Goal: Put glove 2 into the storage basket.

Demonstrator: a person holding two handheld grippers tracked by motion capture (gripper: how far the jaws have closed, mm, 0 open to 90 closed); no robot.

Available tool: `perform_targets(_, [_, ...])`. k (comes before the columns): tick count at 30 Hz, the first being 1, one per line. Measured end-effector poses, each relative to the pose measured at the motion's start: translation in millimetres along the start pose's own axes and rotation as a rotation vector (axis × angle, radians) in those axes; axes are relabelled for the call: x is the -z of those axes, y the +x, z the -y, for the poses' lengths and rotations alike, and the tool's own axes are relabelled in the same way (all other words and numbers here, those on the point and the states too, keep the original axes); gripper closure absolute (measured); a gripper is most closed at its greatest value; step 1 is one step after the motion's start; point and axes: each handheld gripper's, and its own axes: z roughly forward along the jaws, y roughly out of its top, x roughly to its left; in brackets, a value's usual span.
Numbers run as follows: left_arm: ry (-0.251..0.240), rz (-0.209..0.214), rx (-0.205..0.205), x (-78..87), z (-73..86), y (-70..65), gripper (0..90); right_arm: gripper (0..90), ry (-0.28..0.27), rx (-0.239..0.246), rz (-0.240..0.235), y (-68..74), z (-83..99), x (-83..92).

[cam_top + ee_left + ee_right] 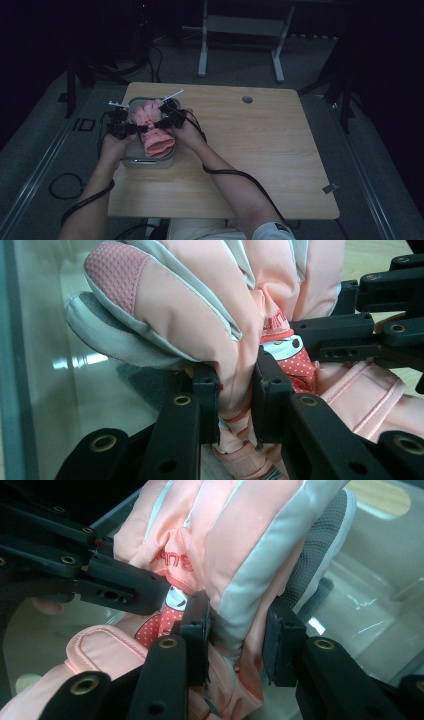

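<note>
With both my left gripper (235, 400) and right gripper (240, 640) fingers clamped on the pink glove (150, 125) over the grey bin (131, 161) on the worktop (260, 150), I'd lower evenly, releasing together.

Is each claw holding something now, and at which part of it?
Both hold the pink glove over the clear bin. The left claw pinches its edge below the fingers; the right claw pinches the opposite edge.

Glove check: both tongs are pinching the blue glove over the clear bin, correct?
Not blue. The glove is pink with pale grey trim, as the left gripper view shows. Both the left tongs and right tongs do pinch it over the clear bin.
</note>
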Motion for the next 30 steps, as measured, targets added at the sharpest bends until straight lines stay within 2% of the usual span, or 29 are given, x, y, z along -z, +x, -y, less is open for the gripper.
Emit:
perform_targets(4, [0.028,-0.028,-0.009,-2.4,-0.7,-3.7,74.9,66.1,0.018,-0.009,-0.002,-0.7,2.9,-1.3])
perform_targets(9, [0.028,-0.067,-0.02,-4.7,-1.6,-6.9,72.5,65.2,0.01,-0.032,0.004,-0.9,5.6,-2.3])
perform_targets(12, [0.024,-0.077,-0.014,-5.8,-1.7,-7.4,70.0,62.9,0.012,-0.046,0.0,-3.6,6.0,-2.5])
perform_targets(13, [0.02,-0.079,-0.001,-5.9,-2.0,-7.2,68.9,60.9,0.009,-0.054,-0.003,-5.2,6.0,-2.1])
perform_targets(16, [0.016,-0.082,0.004,-6.4,-2.9,-7.4,63.2,53.2,-0.004,-0.034,0.014,-8.1,4.5,3.4])
perform_targets(18, [0.009,-0.08,-0.003,-6.5,-3.3,-8.4,59.1,52.1,0.004,-0.042,0.019,-9.3,2.8,8.8])
perform_targets(23, [0.004,-0.094,-0.017,-6.5,-4.7,-12.2,53.7,49.7,-0.028,-0.002,0.043,-10.2,1.0,22.8])
perform_targets(27, [0.014,-0.117,-0.054,-6.0,-6.7,-18.7,52.4,49.2,-0.053,-0.004,0.043,-13.2,2.5,31.9])
perform_targets(30, [-0.006,-0.126,-0.056,-3.4,-7.4,-20.1,47.5,49.0,-0.063,-0.012,0.039,-16.7,4.6,37.5])
